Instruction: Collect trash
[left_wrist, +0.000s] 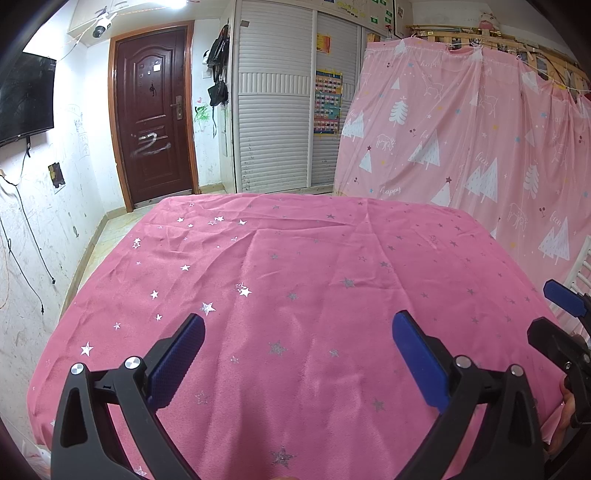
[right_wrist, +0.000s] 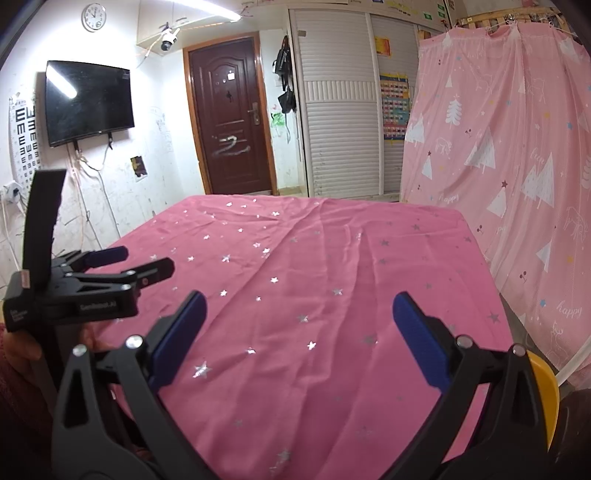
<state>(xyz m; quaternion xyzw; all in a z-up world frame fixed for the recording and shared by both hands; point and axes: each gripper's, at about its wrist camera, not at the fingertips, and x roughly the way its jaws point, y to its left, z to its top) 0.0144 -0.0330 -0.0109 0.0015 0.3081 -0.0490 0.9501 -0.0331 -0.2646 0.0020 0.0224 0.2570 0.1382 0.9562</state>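
Two hand-held grippers hover side by side above a table draped in a pink cloth (left_wrist: 295, 280) scattered with silver stars. The left gripper (left_wrist: 297, 365) hangs over the near part of the cloth with its two blue-padded fingers spread wide apart and nothing between them. The right gripper (right_wrist: 299, 347) is held the same way, jaws wide and empty, just beside its partner; its blue tip also shows at the right edge of the left wrist view. In the right wrist view the left gripper appears at the left edge, a hand (right_wrist: 22, 347) in a dark red sleeve wrapped around its grip.

No trash can be made out anywhere on the cloth in either view; the fabric shows only creases and stars. A yellow object (right_wrist: 546, 391), which cannot be identified, peeks out behind the right gripper's right finger at the table's near corner.

Beyond the far edge of the table stands a dark brown door (left_wrist: 153, 114) with pale scrawl across its lower panel. A black television (right_wrist: 88, 101) is mounted on the marked white wall to the left, with an eye chart (right_wrist: 24, 144) beside it and a round clock (right_wrist: 94, 16) above. White slatted wardrobe doors (left_wrist: 273, 103) fill the middle, and a pink curtain (left_wrist: 480, 140) printed with white trees hangs along the right.
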